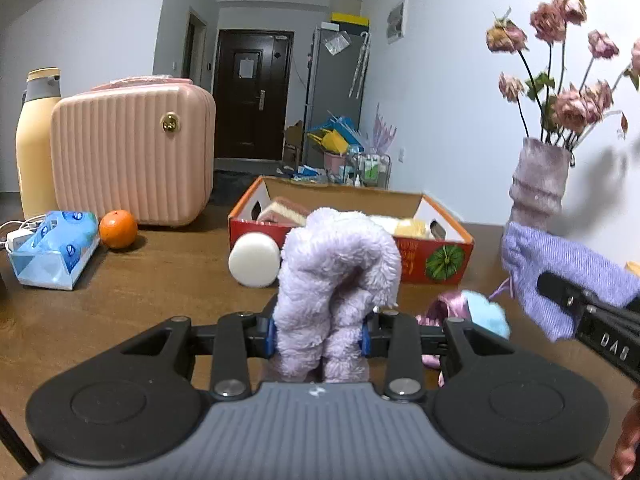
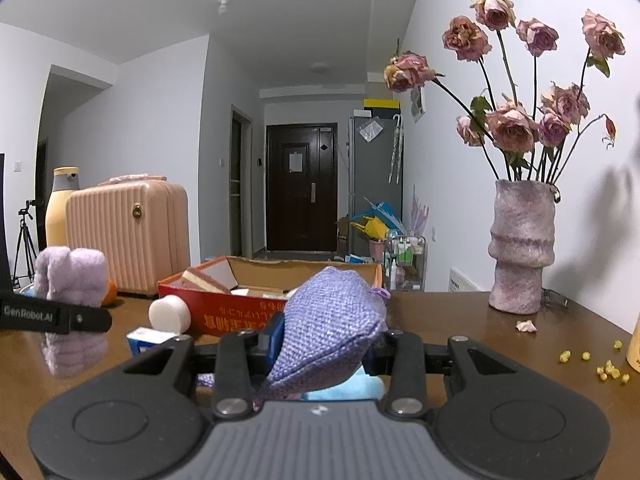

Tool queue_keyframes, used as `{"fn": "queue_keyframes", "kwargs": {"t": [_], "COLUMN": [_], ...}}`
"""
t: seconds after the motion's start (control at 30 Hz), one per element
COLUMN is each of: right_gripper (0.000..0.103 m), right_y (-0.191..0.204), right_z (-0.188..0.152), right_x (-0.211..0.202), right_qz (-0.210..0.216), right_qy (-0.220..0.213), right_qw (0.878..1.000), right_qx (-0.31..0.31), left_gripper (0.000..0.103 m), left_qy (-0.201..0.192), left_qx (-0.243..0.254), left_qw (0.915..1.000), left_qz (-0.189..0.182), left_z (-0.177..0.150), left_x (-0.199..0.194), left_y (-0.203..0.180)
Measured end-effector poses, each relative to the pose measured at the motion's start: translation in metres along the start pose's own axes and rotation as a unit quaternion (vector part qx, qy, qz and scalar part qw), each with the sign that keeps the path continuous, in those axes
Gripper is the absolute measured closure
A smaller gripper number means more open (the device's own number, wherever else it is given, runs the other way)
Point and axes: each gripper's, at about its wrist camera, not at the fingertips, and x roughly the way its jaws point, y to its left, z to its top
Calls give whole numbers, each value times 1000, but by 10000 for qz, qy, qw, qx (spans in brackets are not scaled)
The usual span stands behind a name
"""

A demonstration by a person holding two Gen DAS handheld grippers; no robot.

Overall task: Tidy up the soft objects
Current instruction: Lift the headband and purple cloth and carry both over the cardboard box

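The task was judged partly done. Inside the red-and-orange cardboard box point(image 1: 440, 258) at least two soft pieces had already been placed: a pink-and-cream sponge-like block point(image 1: 282, 211) and a pale yellow piece point(image 1: 410, 227); whether more lay deeper could not be told.

Two items were held above the wooden table point(image 1: 160, 280), neither yet over the box. The left gripper point(image 1: 319, 336) was clenched on a fluffy lilac cloth point(image 1: 340, 264), which was pinched between its pads and stood up folded over. The right gripper point(image 2: 320, 346) was clamped tight on a knitted purple drawstring pouch point(image 2: 332, 320).

Left on the table were counted one white foam cylinder point(image 1: 255, 259) lying against the box's front, one light-blue plush piece point(image 1: 486, 312), and one pink satin item point(image 1: 444, 306) beside it. So five soft things remained outside the box.

Also counted were one pink hard case point(image 1: 132, 160), one orange point(image 1: 118, 229), one tissue pack point(image 1: 56, 248), one cream bottle point(image 1: 36, 140) and one vase of dried roses point(image 2: 522, 248).
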Motion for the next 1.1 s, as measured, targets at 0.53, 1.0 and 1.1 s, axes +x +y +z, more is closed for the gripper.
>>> {"fn": "queue_keyframes", "kwargs": {"t": [0.53,1.0,1.1], "right_gripper": [67,67,67], "right_y": [6,7,8], "right_z": [22,42,45], "right_x": [38,84,96], "right_qz": [8,123,145], "right_qy": [-215,-244,-234], "right_qw": [9997,9994,9994], "right_qx": [118,201,221], "left_gripper": [67,67,67], "left_qy": [-364,-566,-580], "left_qx": [-262,-384,-403], "left_qw": [9990,9976,9975], "left_qz": [-1,42,42], "left_z": [38,65,70], "left_x": [24,63,74], "left_y": [2,1,1]}}
